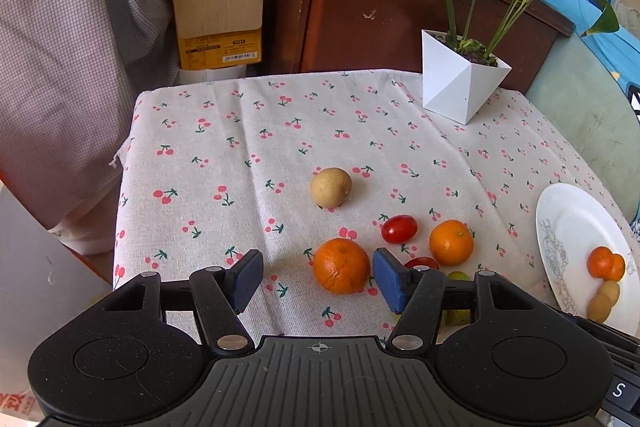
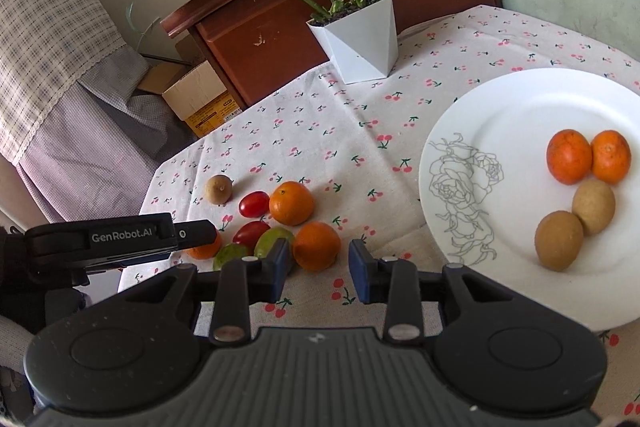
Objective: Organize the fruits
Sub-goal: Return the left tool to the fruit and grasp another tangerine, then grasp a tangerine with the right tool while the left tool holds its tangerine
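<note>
We hold the left gripper (image 1: pixel 318 281) above the cherry-print tablecloth (image 1: pixel 224 147) with its jaws apart and nothing pressed between the blue pads (image 1: pixel 248 279); an orange (image 1: pixel 341 265) sits in the gap, nearer the right pad, and we cannot tell whether that pad touches it. The right gripper (image 2: pixel 319 273) has its jaws only slightly parted and empty, with bare cloth in the gap and another orange (image 2: pixel 316 245) just beyond its left pad. The loose fruit lies in a cluster on the cloth: a third orange (image 2: pixel 291 203), two red cherry tomatoes (image 2: pixel 254 203), two green fruits (image 2: pixel 274 241) and a small brown round fruit (image 2: pixel 218 189) set a little apart. The white plate (image 2: pixel 500 115) at the right edge of the table already carries two oranges (image 2: pixel 569 157) and two brown fruits (image 2: pixel 559 246), so we judge that the sorting is partly done. We expect the orange to be light, firm under the peel and free to roll, with a dimpled skin that gives the pads fair friction. We recommend taking hold across its widest girth, pads on opposite sides and level with its middle, so that it does not squirt out upward or forward. The tomatoes look smooth and soft-skinned and call for a gentler squeeze. The potted plant (image 1: pixel 464 75) stands well clear at the far corner.
</note>
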